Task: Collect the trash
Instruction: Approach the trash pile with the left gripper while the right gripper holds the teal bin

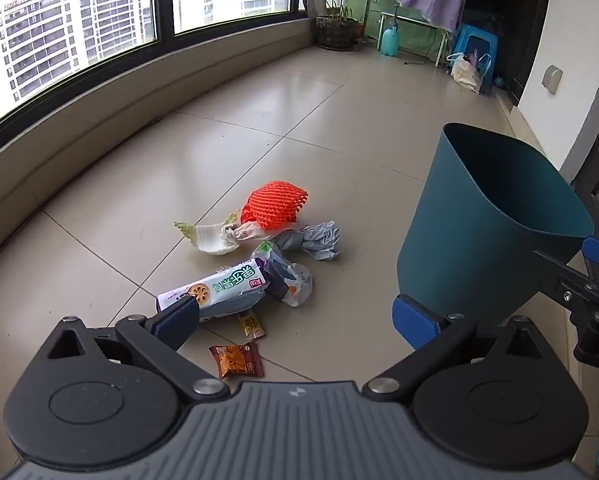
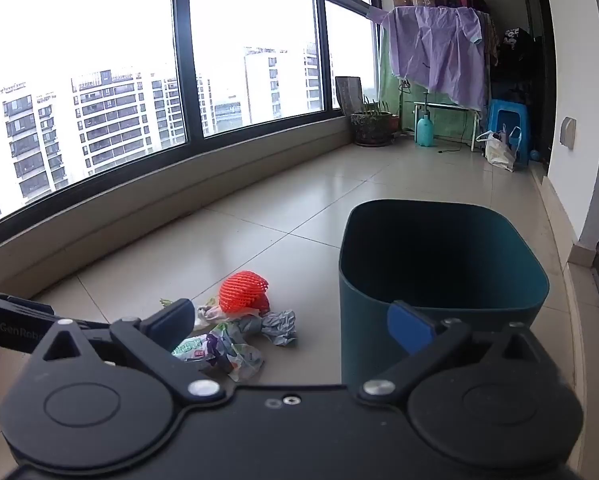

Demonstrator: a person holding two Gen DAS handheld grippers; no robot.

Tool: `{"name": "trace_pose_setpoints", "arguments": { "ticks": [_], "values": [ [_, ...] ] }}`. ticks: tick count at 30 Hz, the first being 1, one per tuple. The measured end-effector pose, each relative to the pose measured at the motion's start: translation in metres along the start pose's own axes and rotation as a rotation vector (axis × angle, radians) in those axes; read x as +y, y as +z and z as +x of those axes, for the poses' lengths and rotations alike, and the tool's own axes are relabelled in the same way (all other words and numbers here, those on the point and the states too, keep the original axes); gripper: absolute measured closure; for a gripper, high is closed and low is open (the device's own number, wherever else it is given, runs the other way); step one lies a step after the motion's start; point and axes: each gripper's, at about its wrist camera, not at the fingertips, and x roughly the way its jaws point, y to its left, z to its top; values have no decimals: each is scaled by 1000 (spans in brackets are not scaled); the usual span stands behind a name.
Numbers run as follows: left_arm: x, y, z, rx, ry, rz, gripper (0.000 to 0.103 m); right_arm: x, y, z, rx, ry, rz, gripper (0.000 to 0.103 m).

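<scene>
Left of the teal bin, the biscuit packet lies crosswise ahead of my left hand-held gripper (nearer; both spread wide, empty).

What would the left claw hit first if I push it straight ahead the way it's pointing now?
Probably the trash pile: the left claw, open and angled down, aims at the small snack packets and the long biscuit wrapper on the floor. Depth is unclear, but the bin sits off to the right.

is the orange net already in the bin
No, the orange net lies on the floor with the other trash, left of the bin.
</scene>
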Motion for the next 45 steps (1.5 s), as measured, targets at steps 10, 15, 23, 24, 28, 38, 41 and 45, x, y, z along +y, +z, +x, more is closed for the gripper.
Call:
{"name": "trace_pose_setpoints", "arguments": {
  "ticks": [10,15,23,24,28,38,41,45],
  "values": [
    [-18,7,-2,-7,56,-8,0,-14,-2,-1,36,12,15,0],
    [-27,11,-4,4,86,10,0,-12,8,0,28,2,20,0],
    [-41,23,-16,-16,143,7,0,-15,5,-3,25,-24,54,0],
    [-44,24,-17,-25,138,9,0,-15,3,-5,25,-32,49,0],
    [-55,24,-19,-76,100,28,0,-21,-2,-10,6,-71,12,0],
    [-48,16,-16,-77,60,-5,0,-13,1,-10,67,-95,68,0],
    [-39,12,-13,-82,49,-10,0,-1,8,-5,68,-85,51,0],
    [-25,8,-9,-72,24,-34,0,14,9,-2,53,-79,11,0]
  ]
}}
